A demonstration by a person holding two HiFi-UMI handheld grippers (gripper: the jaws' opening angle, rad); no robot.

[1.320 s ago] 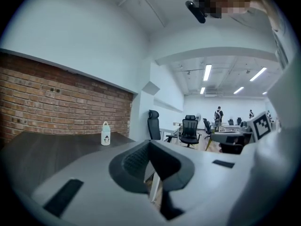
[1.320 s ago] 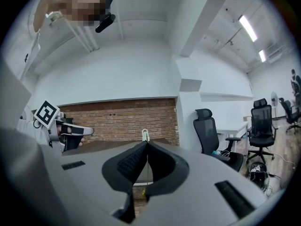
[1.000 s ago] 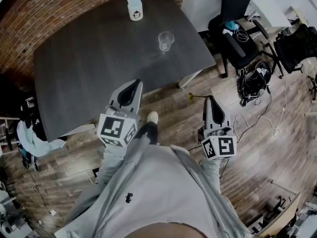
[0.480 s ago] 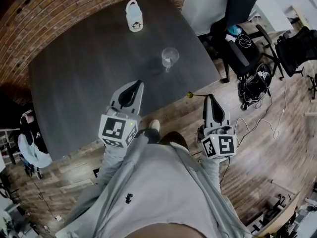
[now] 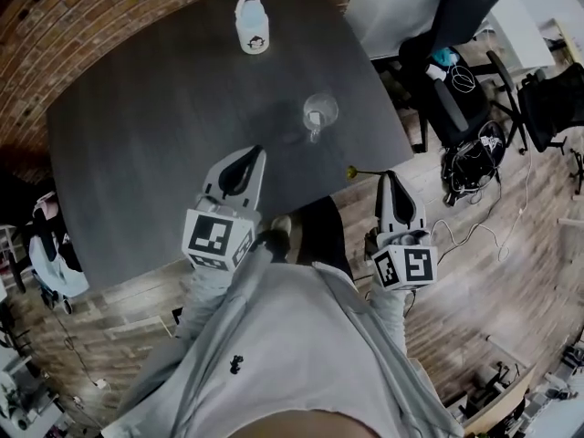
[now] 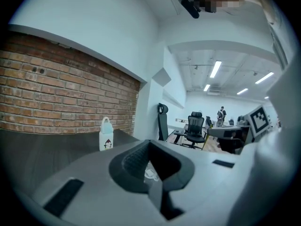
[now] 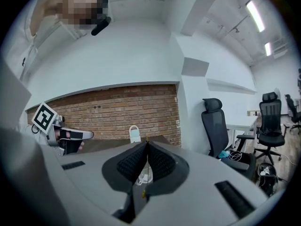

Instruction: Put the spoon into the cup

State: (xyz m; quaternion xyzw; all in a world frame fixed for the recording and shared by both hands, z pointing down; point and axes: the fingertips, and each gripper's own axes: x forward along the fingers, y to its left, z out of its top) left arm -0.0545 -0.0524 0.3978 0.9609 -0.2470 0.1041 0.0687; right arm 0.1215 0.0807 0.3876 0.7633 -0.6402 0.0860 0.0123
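The spoon (image 5: 363,172) is slim and yellowish. It is pinched by its handle in the closed jaws of the right tool (image 5: 391,179). It lies about level and sticks out toward 9 o'clock, small rounded end outward, by the worktop's (image 5: 164,126) near edge. The cup (image 5: 319,115) is clear glass. It stands upright on the dark worktop near its right corner, at about 11 o'clock from the spoon's end and apart from it.
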